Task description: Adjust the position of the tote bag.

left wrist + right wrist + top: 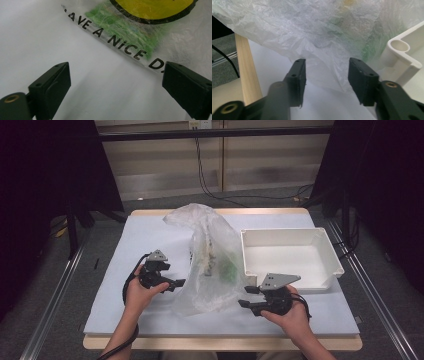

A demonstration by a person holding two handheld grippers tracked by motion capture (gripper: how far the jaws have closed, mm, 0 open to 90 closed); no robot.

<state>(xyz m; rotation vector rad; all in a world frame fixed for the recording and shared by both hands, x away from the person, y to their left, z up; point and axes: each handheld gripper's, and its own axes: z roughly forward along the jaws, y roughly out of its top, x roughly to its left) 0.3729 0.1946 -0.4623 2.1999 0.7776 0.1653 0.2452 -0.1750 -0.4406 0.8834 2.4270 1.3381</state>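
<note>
A: High view: clear plastic bag (210, 265) stands mid-bench (125, 285), just left of white tray (290, 255). Left tongs (176, 282)?

B: Open wide, beside the bag's left edge, nothing between them. Printed lettering (112, 41) and green contents (125, 27) show ahead.

A: Right tongs (248, 296)?

B: Parted, not gripping; bag's crumpled lower edge lies just past the pads (299, 72), tray corner alongside

A: Where's the plastic bag (207, 265)?

B: Mid-counter, just left of the white tray. It is translucent, crumpled and bunched up tall (black lettering and a yellow emblem printed on it), with something green showing inside.
</note>
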